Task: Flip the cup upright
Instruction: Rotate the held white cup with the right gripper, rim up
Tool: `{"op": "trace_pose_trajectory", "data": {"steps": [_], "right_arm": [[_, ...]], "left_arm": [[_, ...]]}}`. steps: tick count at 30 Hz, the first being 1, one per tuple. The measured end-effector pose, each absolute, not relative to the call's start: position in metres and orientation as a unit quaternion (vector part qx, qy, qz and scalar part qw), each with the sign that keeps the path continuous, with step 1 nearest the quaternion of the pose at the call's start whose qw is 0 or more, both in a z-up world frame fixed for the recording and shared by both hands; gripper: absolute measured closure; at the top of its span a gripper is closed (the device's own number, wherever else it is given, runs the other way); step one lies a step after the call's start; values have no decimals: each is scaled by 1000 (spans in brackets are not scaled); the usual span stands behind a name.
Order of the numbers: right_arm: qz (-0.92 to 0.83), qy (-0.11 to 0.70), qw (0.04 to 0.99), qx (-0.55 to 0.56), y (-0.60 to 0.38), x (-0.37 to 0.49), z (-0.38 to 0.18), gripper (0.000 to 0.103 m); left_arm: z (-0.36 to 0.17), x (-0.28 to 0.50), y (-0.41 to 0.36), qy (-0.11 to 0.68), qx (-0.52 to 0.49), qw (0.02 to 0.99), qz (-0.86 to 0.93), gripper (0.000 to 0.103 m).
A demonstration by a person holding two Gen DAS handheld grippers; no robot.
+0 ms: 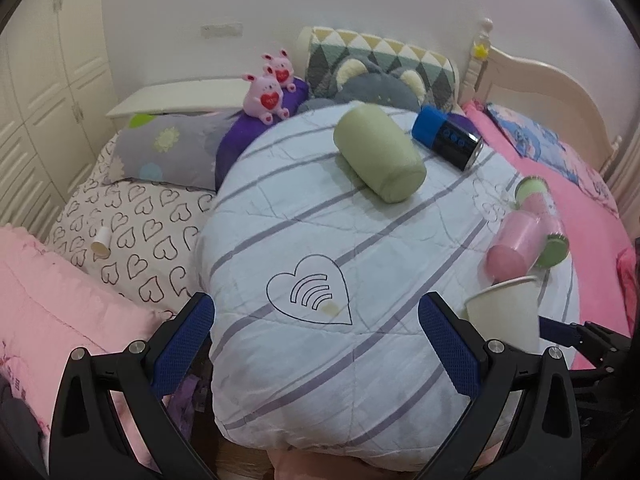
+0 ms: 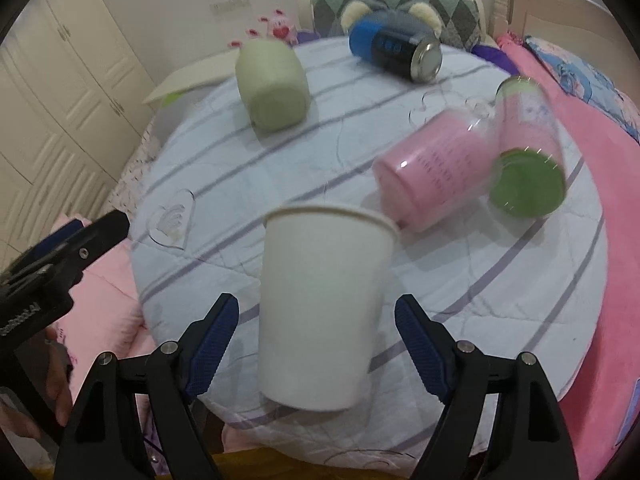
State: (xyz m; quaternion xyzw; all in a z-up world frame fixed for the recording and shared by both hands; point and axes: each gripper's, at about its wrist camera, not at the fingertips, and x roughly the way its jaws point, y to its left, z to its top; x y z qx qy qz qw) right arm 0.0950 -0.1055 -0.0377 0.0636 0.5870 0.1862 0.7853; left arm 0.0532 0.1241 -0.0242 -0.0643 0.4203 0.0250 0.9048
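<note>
1. In the left wrist view, your left gripper (image 1: 316,330) has its jaws spread wide and holds nothing; below it lies the pale striped quilt (image 1: 280,208).
2. In the same view, the white paper cup (image 1: 505,312) stands mouth up at the right, just beyond the right blue finger pad (image 1: 448,344). Behind it lie a pink tumbler (image 1: 516,246) and a pink bottle with green ends (image 1: 544,220), both on their sides.
3. Farther back on the quilt lie a green cup (image 1: 378,156) and a blue and black can (image 1: 448,136).
4. In the right wrist view, your right gripper (image 2: 316,344) is also open. The paper cup (image 2: 322,304) is between the two fingers with its rim on top. Gaps show on both sides, so neither pad touches it.
5. Your left gripper (image 2: 76,240) appears at the left edge of this view, well apart from the cup.
</note>
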Motion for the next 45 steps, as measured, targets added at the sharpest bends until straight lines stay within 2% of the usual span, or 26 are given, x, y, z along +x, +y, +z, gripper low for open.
{"op": "trace_pose_trajectory", "data": {"steps": [7,21,32,45], "right_arm": [[175,533,824,81,-153,95,-5,21],[171,503,844,76,-224,120,-23,21],[192,526,822,101,-241,140,-58,21],[205,534,814,105,-243,146,-69,21]], "left_arm": [[-9,40,89,408,-57,911,25,0],[-31,63,-12,452,-40,891,16,0],[-52,92,-34,499,-34,866,28,0],[-70,105,-33,532,-51,844,35,0]]}}
